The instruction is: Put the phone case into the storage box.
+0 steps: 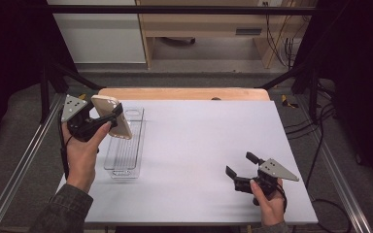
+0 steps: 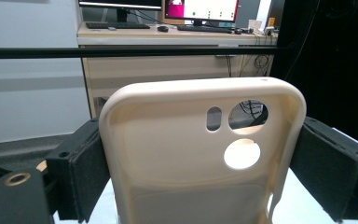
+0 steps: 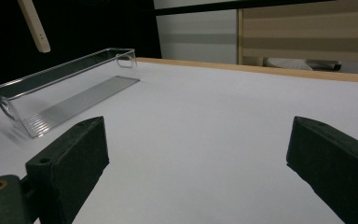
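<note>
Leftmost in the high view, the left gripper is lifted off the table, its jaws clamped on a cream phone case. That case hangs in the air above the far half of a clear plastic tray, tilted, with one end up and away from the person. From the left gripper view the case shows its hollow inner side, squeezed by its two long edges between the black pads. Near its top are three cut-outs: a small oval slot, a large round hole beside it and another round hole below. No brand mark or lettering can be read on the case, nor on the tray.

The tray is a long, narrow, see-through bin with a ribbed floor and a handle opening at each short end; it lies lengthwise away from the person at the table's left side. It has nothing in it. The right gripper view shows it standing flat on the white surface, with one end of the case hanging above it.

Farther right, well apart from the tray, the right gripper sits low near the table's front right corner, held in the person's hand. Its jaws are spread wide, with bare tabletop between them.
</note>
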A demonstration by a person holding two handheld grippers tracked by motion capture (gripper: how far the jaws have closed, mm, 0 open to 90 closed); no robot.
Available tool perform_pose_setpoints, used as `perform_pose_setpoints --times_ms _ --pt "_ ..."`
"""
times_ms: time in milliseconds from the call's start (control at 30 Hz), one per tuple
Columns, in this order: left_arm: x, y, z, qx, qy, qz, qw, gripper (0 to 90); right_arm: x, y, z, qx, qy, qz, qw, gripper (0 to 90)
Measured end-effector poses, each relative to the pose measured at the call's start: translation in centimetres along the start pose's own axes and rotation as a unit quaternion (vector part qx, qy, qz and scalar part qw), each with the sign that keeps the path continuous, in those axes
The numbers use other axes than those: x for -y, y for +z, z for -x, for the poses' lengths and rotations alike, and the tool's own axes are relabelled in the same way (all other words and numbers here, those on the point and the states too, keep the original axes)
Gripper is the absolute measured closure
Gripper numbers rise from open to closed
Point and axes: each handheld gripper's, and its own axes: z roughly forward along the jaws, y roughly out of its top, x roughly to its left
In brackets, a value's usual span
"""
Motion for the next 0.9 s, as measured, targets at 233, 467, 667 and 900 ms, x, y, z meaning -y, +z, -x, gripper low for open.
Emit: perform_pose_setpoints --times_ms 233,467,667,900 --pt "-0.5 0.9 0.1 -0.01 -0.003 -0.001 1.0 11.1 0.0 0.1 -0.1 -0.001 -0.002 0.0 1.0 5.5" --pt "-0.8 3.0 0.0 -0.023 0.006 -0.008 0.9997 11.1 0.0 -0.1 -0.1 -0.001 -0.002 0.004 1.0 5.5" --pt "0.0 5.1 -0.7 -0.038 0.002 -0.016 0.9991 11.1 0.0 -0.2 0.0 -0.002 0.002 0.006 1.0 5.5" --pt "0.4 6.6 -1.1 -0.051 0.006 -0.013 0.9986 11.1 0.0 -0.2 0.1 -0.004 0.004 0.008 0.9999 5.5"
